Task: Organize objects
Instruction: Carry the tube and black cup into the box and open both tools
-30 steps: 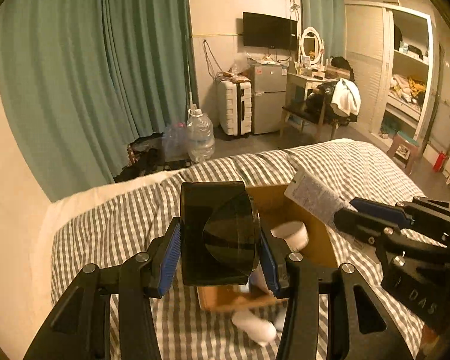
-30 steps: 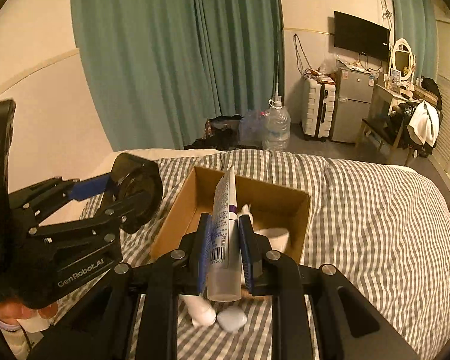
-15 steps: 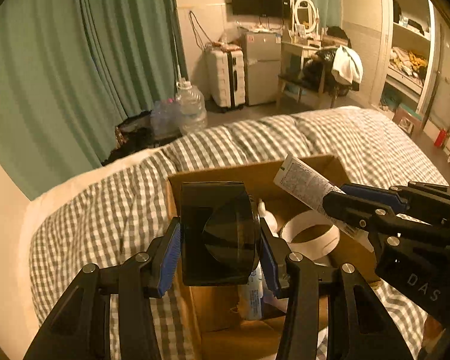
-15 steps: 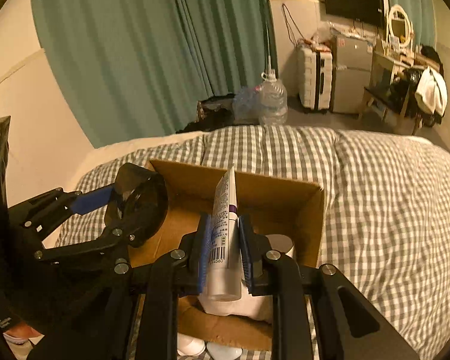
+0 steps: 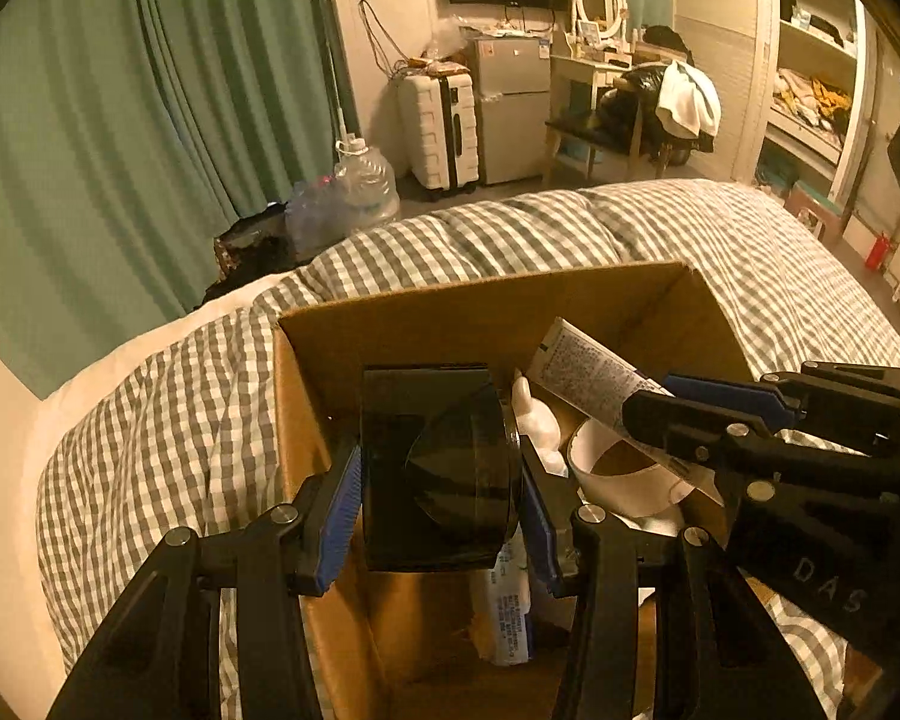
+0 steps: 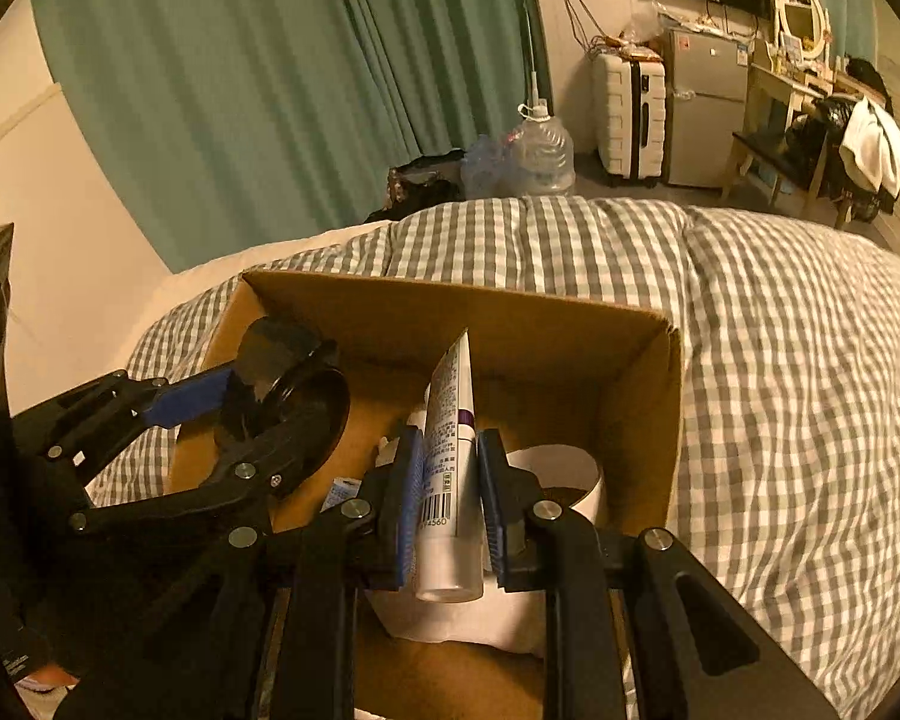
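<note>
A bedroom; a checked quilt (image 5: 168,420) bears an open box (image 5: 486,312). The left gripper (image 5: 441,495) is clamped on a black jar (image 5: 438,468), the right gripper (image 6: 450,495) on a white tube (image 6: 450,420) standing upright, both directly over the box. Tube barcode ends "4560"; the grippers read "DAS".

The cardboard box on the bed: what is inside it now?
Inside the cardboard box lie a white tape roll, a white bottle and a small printed tube. The two tools and their loads cover the rest of the floor.
</note>
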### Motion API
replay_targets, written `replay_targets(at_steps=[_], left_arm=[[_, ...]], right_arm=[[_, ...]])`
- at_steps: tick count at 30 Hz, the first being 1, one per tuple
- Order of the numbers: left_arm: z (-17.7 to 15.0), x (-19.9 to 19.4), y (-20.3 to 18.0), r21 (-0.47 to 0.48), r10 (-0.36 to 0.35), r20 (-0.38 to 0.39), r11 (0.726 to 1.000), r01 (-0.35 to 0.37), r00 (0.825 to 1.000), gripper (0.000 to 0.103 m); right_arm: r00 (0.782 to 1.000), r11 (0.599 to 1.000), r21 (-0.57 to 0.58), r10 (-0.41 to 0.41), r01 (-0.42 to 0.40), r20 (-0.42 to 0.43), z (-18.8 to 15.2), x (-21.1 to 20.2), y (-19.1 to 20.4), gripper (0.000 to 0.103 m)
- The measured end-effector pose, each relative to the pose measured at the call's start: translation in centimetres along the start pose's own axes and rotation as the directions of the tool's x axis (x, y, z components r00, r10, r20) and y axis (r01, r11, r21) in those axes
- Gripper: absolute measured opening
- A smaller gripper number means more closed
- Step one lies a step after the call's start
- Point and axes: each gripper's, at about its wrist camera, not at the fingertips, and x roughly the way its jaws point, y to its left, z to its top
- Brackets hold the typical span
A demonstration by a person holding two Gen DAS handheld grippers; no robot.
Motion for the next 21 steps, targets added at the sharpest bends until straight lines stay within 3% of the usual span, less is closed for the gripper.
replay_targets(at_steps=[3,6,9,10,14,18,21], left_arm=[[-0.1,0.4,0.2,-0.010,-0.018,-0.020,1.000,0.018,1.000,0.050],[-0.1,0.3,0.5,-0.028,-0.034,-0.036,0.999,0.033,0.999,0.061],[0.0,-0.3,0.3,-0.041,-0.048,-0.049,0.998,0.046,0.998,0.074],[0.0,-1.0,0.2,-0.043,-0.039,-0.040,0.998,0.037,0.998,0.079],[0.3,-3.8,-0.1,-0.039,-0.031,-0.016,0.999,0.030,0.999,0.081],[0.7,-7.7,0.0,-0.056,-0.006,0.048,0.998,0.009,0.999,0.092],[0.4,-10.8,0.0,-0.062,0.014,0.096,0.998,-0.008,0.995,0.097]], right_arm=[[1.000,1.000,0.018,0.014,-0.014,-0.009,-0.1,0.1,-0.3,0.019],[1.000,1.000,0.019,0.006,-0.006,0.010,-0.1,-0.7,-0.2,0.021],[0.999,0.999,0.038,0.000,-0.001,0.039,0.3,-2.0,-0.3,0.046],[0.999,0.999,0.049,-0.006,0.003,0.054,0.3,-2.8,-0.4,0.048],[0.996,0.998,0.059,-0.021,0.016,0.085,0.6,-5.9,-0.4,0.050],[0.989,0.997,0.059,-0.059,0.052,0.134,0.6,-10.1,0.0,0.073],[0.977,0.995,0.053,-0.098,0.090,0.189,0.2,-13.6,0.5,0.082]])
